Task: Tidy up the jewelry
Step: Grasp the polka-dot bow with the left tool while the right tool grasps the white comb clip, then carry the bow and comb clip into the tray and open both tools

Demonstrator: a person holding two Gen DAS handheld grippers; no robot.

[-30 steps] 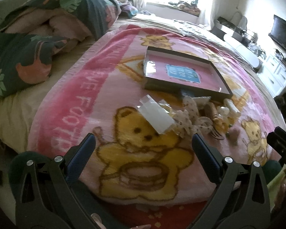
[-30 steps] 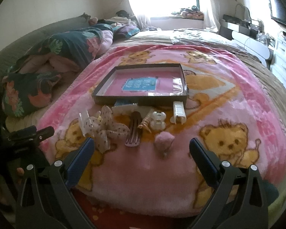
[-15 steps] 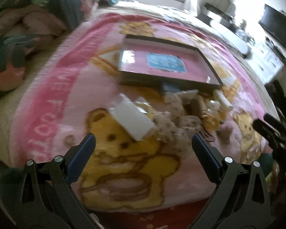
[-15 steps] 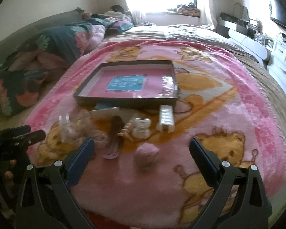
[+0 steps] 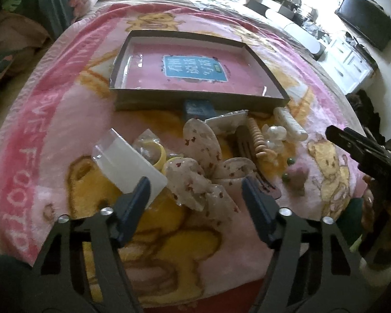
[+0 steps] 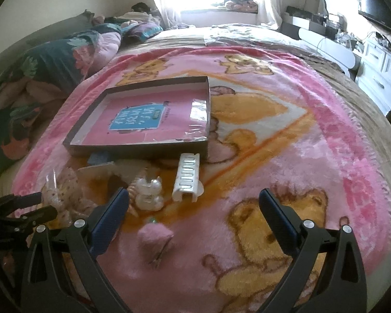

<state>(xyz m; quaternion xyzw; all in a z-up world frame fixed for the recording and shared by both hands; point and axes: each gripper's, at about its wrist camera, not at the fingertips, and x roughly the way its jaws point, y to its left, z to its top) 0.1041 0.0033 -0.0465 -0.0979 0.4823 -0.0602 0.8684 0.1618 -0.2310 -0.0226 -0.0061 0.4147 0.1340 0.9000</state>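
Observation:
A shallow dark box (image 5: 195, 99) with a pink floor lies on a pink bear blanket; it also shows in the right wrist view (image 6: 133, 149). Hair accessories lie in front of it: a spotted bow (image 5: 195, 172), a clear packet (image 5: 127, 167), a yellow ring (image 5: 160, 156), a beaded clip (image 5: 258, 140), a white pearl clip (image 6: 148, 195), a white comb clip (image 6: 187, 177) and a pink fuzzy clip (image 6: 155, 237). My left gripper (image 5: 195, 195) is open, its fingers either side of the bow. My right gripper (image 6: 193, 208) is open and empty above the pink fuzzy clip.
A folded floral quilt (image 6: 39, 78) lies at the bed's left side. White drawers (image 6: 378, 78) and a TV (image 5: 365, 28) stand to the right of the bed. The other gripper shows at each view's edge (image 5: 365, 154).
Both grippers have moved forward and down toward the pile of accessories. The left gripper's fingers now stand narrower, around the spotted bow. Nothing has been picked up.

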